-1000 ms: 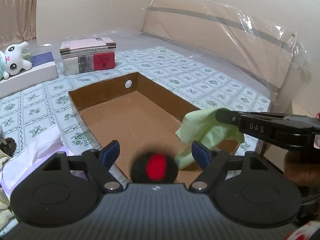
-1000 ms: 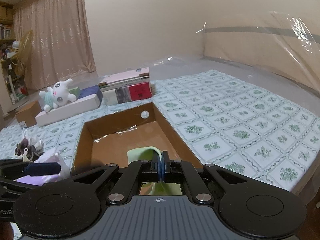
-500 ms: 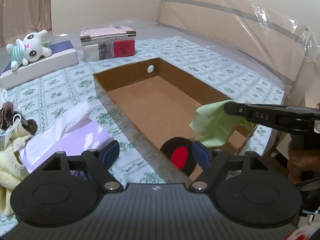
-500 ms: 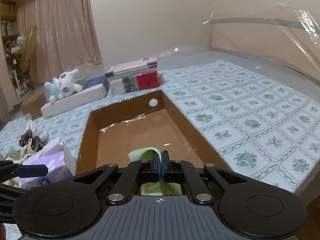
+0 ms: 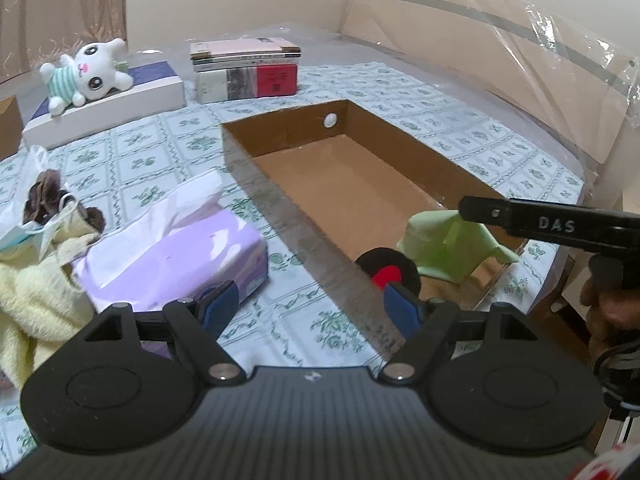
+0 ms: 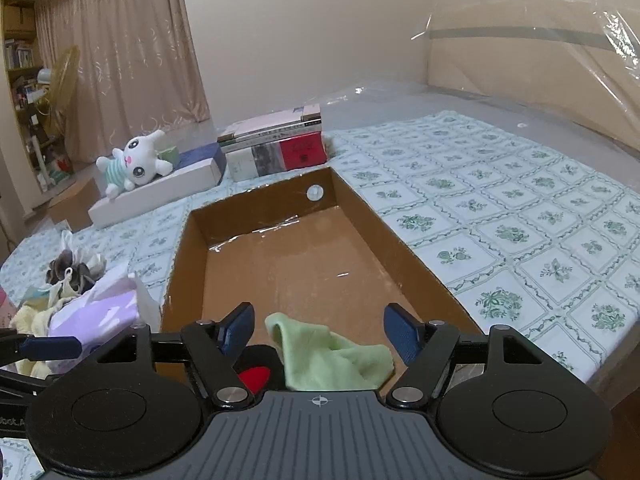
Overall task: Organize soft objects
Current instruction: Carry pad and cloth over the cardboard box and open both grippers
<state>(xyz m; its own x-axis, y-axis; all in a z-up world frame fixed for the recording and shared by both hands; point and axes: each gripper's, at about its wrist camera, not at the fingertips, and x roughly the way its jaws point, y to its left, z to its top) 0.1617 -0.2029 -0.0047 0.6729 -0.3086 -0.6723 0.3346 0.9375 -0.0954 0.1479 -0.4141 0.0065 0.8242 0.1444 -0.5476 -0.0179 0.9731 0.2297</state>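
Green cloth (image 5: 448,246) in cardboard box (image 5: 360,184), beside black-red item (image 5: 388,270); L tool (image 5: 312,304) wide apart.

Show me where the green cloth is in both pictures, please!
Left wrist view: the green cloth is at lower right, in the near end of the cardboard box, beside the black and red round thing.
Right wrist view: the green cloth is at bottom centre, loose between the open jaws of the right gripper, which have just been opening.
Shared landmark: the white plush toy.
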